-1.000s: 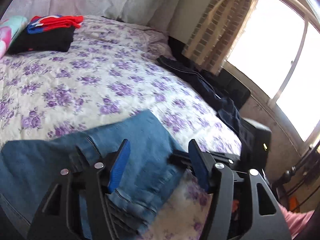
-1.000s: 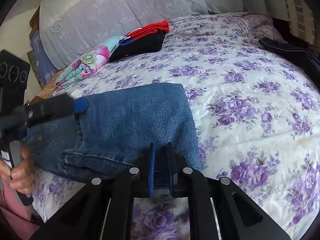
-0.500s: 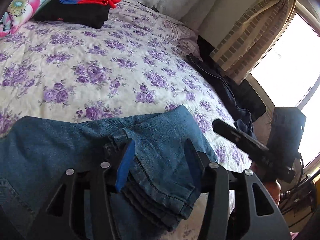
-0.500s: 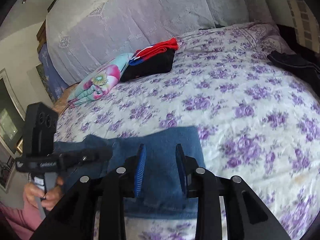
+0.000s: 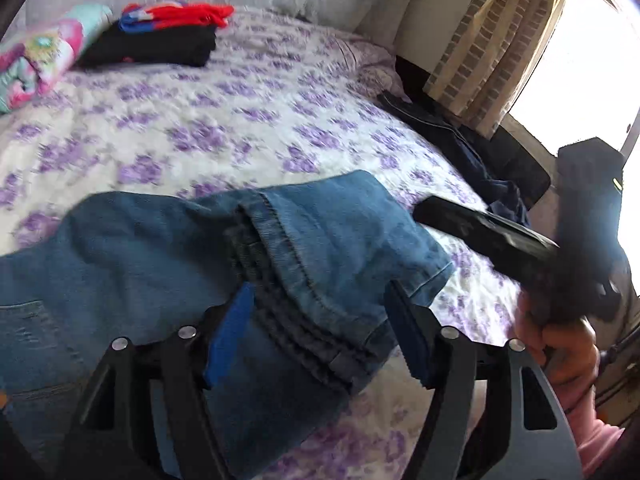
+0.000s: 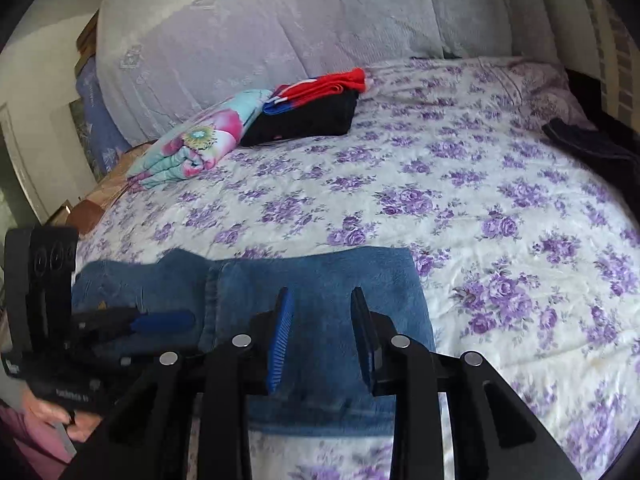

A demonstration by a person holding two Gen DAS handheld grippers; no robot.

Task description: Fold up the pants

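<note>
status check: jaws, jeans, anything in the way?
Left gripper and right gripper: jaws opening, gripping nothing. Jeans folded on bed. Nothing in the way.

A home bedroom: flowered bedspread (image 6: pixel 500 208), curtained window (image 5: pixel 592 52), folded clothes (image 6: pixel 316 112).

One bed (image 6: pixel 500 240) with a purple-flowered cover serves as the landmark. One pair of blue jeans (image 6: pixel 320 280) lies folded at the bed's near edge. Two claws are over the jeans: the left claw (image 5: pixel 320 340) and the right claw (image 6: pixel 322 332), each with two fingers, four fingers in all; both are opening and neither presses the denim. Two hands of one person hold them. At the head of the bed sits one stack of two folded garments, a red-and-blue one (image 6: pixel 320 86) on a black one (image 6: pixel 308 120). Just beside it lies one floral folded cloth (image 6: pixel 192 144). One dark garment (image 5: pixel 452 136) lies on the bed's window-side edge.
</note>
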